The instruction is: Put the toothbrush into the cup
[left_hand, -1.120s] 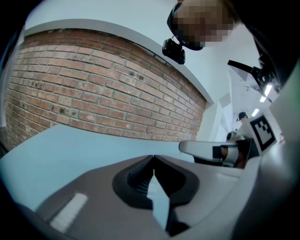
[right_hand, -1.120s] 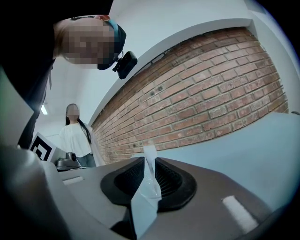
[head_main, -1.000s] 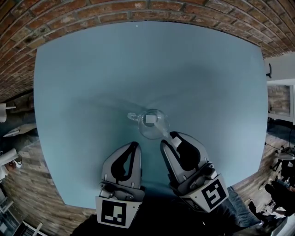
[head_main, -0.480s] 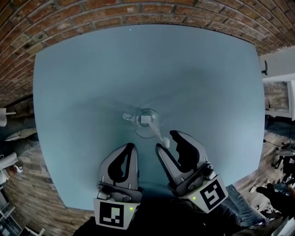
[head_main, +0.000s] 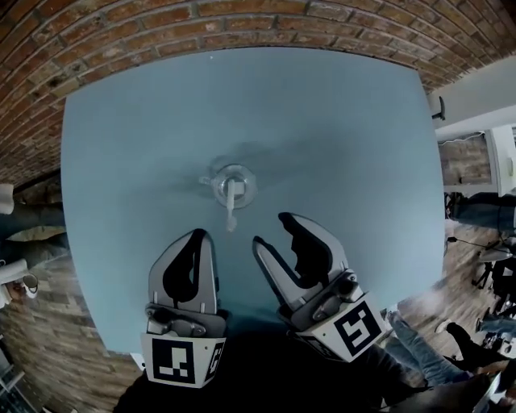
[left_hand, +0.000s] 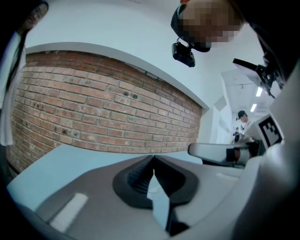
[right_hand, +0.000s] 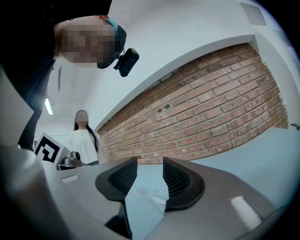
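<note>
A clear glass cup [head_main: 232, 184] stands on the blue table [head_main: 347, 137]. The white toothbrush [head_main: 231, 203] rests in it, its handle leaning over the near rim toward me. My left gripper [head_main: 199, 235] hovers below and left of the cup, jaws shut with nothing in them [left_hand: 152, 157]. My right gripper [head_main: 272, 230] hovers below and right of the cup; its jaws are opening and nothing is between them. Through that gap in the right gripper view [right_hand: 149, 161], the cup [right_hand: 149, 192] and toothbrush [right_hand: 159, 199] show small on the table beyond, apart from the pads.
A brick wall [head_main: 161, 24] runs along the table's far edge. The table's near edge lies just under both grippers. A person in white [right_hand: 84, 140] stands in the background of the right gripper view. Chairs and legs show at the right [head_main: 484, 218].
The right gripper let go of the toothbrush handle and opened wide. Both grippers lifted and drew back from the cup. The toothbrush stays in the cup.
</note>
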The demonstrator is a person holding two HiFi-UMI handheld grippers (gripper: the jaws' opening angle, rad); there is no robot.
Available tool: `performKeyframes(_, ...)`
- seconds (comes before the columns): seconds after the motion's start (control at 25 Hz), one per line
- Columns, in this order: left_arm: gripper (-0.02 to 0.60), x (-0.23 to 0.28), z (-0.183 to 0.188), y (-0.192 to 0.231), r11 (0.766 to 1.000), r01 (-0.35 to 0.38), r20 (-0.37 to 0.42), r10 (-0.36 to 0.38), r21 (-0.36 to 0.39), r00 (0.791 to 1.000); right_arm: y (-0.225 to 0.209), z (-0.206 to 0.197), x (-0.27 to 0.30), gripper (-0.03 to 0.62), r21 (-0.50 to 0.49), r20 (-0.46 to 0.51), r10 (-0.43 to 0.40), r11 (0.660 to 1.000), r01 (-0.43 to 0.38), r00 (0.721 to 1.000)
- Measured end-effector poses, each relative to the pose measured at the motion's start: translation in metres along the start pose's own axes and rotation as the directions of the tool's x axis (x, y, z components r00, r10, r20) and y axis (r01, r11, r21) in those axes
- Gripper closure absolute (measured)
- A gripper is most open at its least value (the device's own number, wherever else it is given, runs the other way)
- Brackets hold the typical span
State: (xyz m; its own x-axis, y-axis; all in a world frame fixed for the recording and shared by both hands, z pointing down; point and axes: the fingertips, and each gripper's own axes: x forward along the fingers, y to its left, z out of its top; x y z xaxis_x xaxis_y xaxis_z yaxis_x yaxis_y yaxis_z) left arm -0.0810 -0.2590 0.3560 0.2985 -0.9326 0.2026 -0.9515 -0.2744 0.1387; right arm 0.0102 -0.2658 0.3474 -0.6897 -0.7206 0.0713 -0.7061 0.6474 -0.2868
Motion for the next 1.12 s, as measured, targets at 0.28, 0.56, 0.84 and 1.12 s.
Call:
performKeyframes(0.28, 0.574, -0.033, 0.02, -0.026, 1.0, 0.002, 0.04, -0.002, 0.017, 0.999, 0.02, 0.018, -0.033, 0.472, -0.01, 0.006, -0.045, 0.999, 0.045, 0.999)
performKeyframes(0.56, 0.574, -0.058, 0.051, -0.043, 0.997, -0.004, 0.111, -0.005, 0.083, 0.994, 0.048, 0.045, -0.05, 0.539, -0.037, 0.065, -0.029, 0.999, 0.031, 0.997)
performKeyframes(0.84, 0.574, -0.065, 0.059, -0.051, 0.994, 0.001, 0.143, -0.017, 0.106, 0.99, 0.066, 0.051, -0.052, 0.592, -0.072, 0.097, -0.002, 0.997, 0.009, 0.995)
performKeyframes(1.12, 0.574, -0.07, 0.063, -0.05, 0.994, -0.005, 0.166, -0.014, 0.111, 0.986, 0.068, 0.056, -0.056, 0.594, -0.072, 0.126, -0.018, 0.997, 0.027, 0.992)
